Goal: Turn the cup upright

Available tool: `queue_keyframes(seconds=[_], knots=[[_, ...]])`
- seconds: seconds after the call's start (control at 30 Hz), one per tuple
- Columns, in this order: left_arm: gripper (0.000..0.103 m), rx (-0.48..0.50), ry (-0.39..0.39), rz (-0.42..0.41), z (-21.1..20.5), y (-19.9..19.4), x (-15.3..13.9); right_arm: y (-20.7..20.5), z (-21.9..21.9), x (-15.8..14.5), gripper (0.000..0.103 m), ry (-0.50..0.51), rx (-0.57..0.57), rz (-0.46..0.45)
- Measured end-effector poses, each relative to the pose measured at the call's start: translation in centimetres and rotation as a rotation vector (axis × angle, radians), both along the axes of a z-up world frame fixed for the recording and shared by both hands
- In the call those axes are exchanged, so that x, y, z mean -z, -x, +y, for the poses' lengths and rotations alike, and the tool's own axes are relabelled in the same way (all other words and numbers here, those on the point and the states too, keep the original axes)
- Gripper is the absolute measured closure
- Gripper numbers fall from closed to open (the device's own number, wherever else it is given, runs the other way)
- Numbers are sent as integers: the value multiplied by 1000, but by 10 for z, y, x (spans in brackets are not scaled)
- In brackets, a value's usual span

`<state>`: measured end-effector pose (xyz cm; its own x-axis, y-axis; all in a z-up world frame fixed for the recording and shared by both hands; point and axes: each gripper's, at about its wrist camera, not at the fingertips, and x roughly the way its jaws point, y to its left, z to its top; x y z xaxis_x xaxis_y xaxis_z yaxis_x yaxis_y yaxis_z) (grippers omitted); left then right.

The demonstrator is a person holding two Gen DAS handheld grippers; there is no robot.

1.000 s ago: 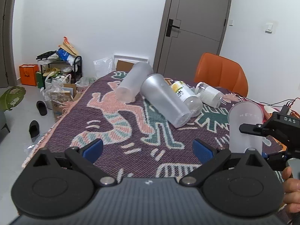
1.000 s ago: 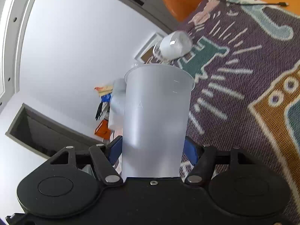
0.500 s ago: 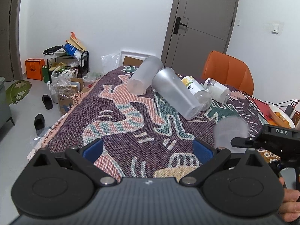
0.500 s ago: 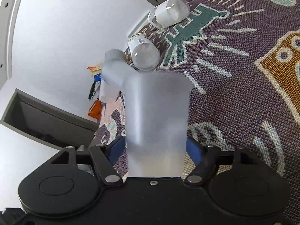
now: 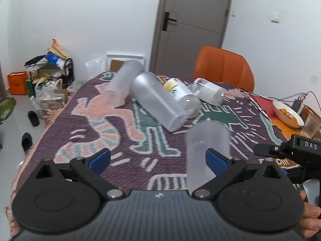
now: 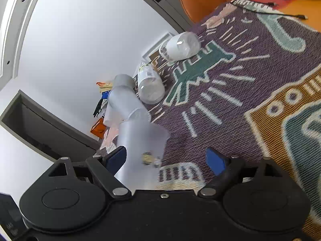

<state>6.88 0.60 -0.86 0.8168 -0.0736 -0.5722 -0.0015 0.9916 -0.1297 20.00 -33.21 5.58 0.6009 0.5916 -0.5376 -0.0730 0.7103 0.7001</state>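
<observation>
A frosted translucent cup (image 5: 206, 150) stands on the patterned cloth near the table's front edge, just beyond my left gripper's right finger. It also shows in the right wrist view (image 6: 140, 150), close to the left finger and free of the pads. My right gripper (image 6: 166, 158) is open, jaws wide, nothing between the pads. It appears at the right edge of the left wrist view (image 5: 289, 150). My left gripper (image 5: 158, 159) is open and empty above the cloth. Two more frosted cups (image 5: 158, 100) lie on their sides at mid table.
Two bottles (image 5: 182, 96) lie on their sides behind the cups. An orange chair (image 5: 222, 68) stands at the far side. A bowl of fruit (image 5: 286, 114), a glass (image 5: 311, 126) and cables sit at the right. Clutter and shoes are on the floor at left.
My right gripper brought the cup down to the cloth and opened, letting go of it. The cup now stands free. The left gripper's view shifted slightly.
</observation>
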Motion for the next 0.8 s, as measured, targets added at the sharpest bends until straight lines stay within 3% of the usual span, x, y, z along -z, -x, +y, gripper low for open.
queue_keyframes(seconds=[0.37, 0.8], knots=[[5, 91, -24, 82, -26, -47, 7, -6, -24, 6, 16, 35, -9, -49], [9, 155, 16, 215, -40, -97, 25, -20, -34, 17, 16, 59, -12, -59]])
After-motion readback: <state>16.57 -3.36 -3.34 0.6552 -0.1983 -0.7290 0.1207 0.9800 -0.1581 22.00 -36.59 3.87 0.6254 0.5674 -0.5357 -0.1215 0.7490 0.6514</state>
